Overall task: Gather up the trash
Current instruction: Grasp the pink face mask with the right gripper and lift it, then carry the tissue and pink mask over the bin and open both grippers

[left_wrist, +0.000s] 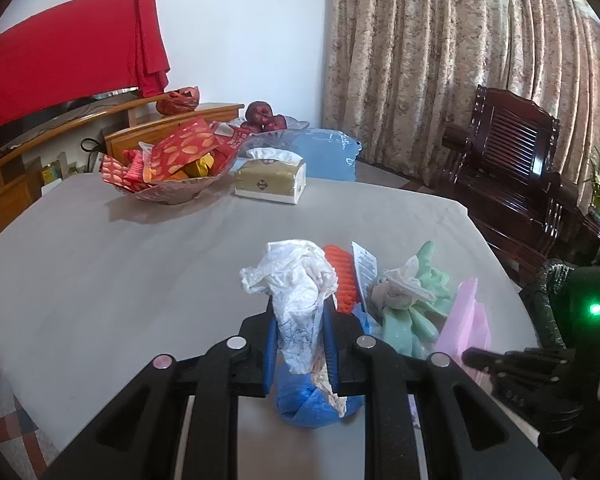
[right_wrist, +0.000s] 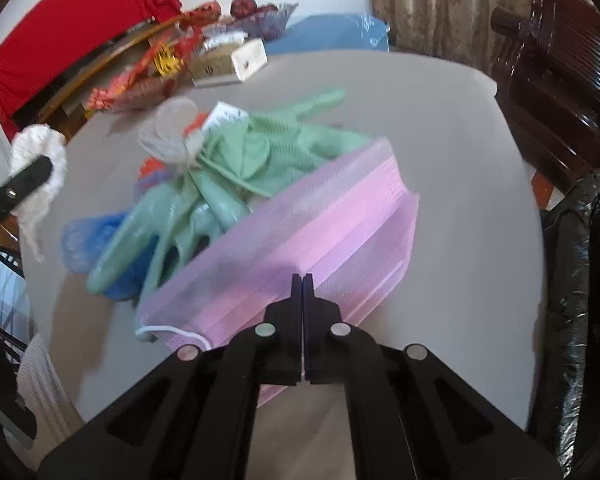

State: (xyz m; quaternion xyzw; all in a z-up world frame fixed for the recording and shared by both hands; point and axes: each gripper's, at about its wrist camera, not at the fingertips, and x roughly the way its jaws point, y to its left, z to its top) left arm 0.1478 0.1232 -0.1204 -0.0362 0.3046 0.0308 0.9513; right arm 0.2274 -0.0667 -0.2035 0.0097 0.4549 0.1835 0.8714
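The left gripper [left_wrist: 300, 344] is clenched on a crumpled white tissue [left_wrist: 296, 292], lifted above the grey table [left_wrist: 120, 280]; the rest of the trash lies in a heap just to its right. The right gripper [right_wrist: 301, 280] has its jaws pressed flat together over the pink stack of face masks [right_wrist: 300, 220] at the near right of that heap. I judge the main risk here: the pads may have pinched only the top mask or nothing at all (the stack is loose), so a lift could fan it apart or drag the green rubber gloves [right_wrist: 228, 176] lying against it. Whether anything sits between those pads cannot be made out. The blue bag [left_wrist: 315, 404] is half hidden under the fingers, and the black trash bag [right_wrist: 579, 300] is cut off at the right edge.
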